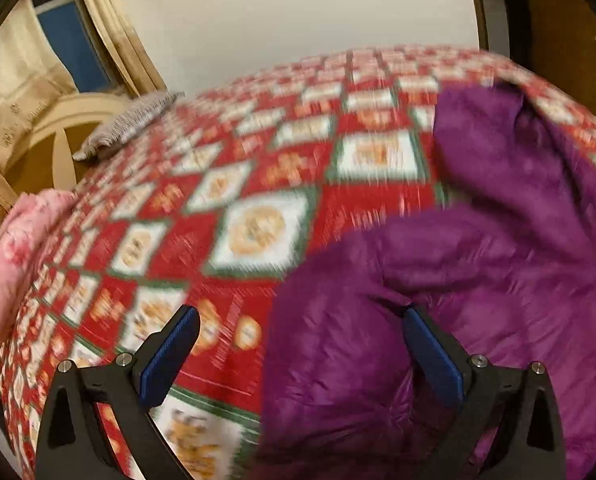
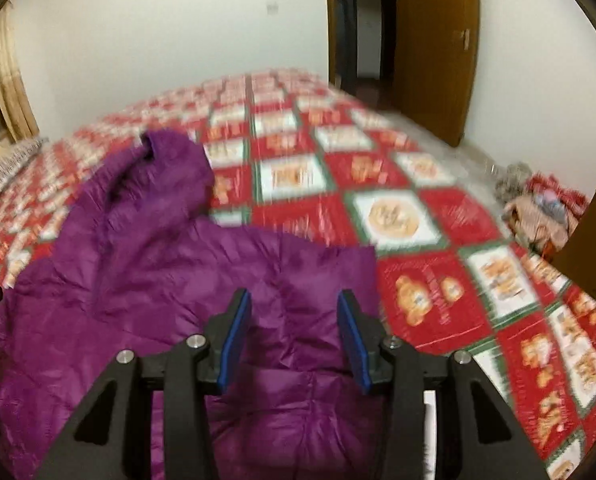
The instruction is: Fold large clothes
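Note:
A purple puffy hooded jacket (image 1: 477, 264) lies crumpled on a red, white and green patterned bedspread (image 1: 250, 184). My left gripper (image 1: 299, 316) is wide open above the jacket's left edge, with its right finger over the fabric and nothing between the pads. In the right wrist view the jacket (image 2: 146, 264) spreads left of centre, hood toward the far side. My right gripper (image 2: 294, 300) is open just above the jacket's near part, with fabric showing between the blue pads (image 2: 353, 344) but not pinched. Both views are motion-blurred.
A pink pillow (image 1: 22, 256) and a grey pillow (image 1: 130, 124) lie at the bed's left end by a cream headboard (image 1: 58, 128). A pile of clothes (image 2: 537, 208) sits past the bed's right edge. A wooden door (image 2: 433, 40) stands open behind.

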The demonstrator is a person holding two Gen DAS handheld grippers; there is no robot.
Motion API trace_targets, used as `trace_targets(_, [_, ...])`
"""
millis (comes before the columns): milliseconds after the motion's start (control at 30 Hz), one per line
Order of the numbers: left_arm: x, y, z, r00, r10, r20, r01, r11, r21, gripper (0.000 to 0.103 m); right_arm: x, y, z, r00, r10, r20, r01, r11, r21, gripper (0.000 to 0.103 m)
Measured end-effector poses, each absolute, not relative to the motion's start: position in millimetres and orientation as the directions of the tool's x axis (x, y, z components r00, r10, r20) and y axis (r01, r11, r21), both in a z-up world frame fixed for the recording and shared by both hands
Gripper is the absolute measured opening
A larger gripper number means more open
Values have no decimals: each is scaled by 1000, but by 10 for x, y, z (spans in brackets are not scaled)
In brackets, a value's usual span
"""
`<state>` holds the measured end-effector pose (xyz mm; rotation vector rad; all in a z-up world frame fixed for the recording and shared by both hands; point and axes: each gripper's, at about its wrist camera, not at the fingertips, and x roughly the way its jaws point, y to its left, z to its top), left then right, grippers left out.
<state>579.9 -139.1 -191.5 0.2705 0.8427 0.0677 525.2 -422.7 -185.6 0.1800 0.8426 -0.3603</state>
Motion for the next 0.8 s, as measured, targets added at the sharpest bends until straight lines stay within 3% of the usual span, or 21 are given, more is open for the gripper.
trace_targets(200, [5719, -1454, -2033, 692, 150, -706, 56, 964, 260, 102, 5218, -4196, -2104, 609, -266, -747, 365, 931, -33, 49])
trace_targets(800, [5727, -1422, -2068, 693, 128, -710, 51, 973, 226, 102, 5224, -4163, -2132, 616, -275, -739, 373, 927, -34, 49])
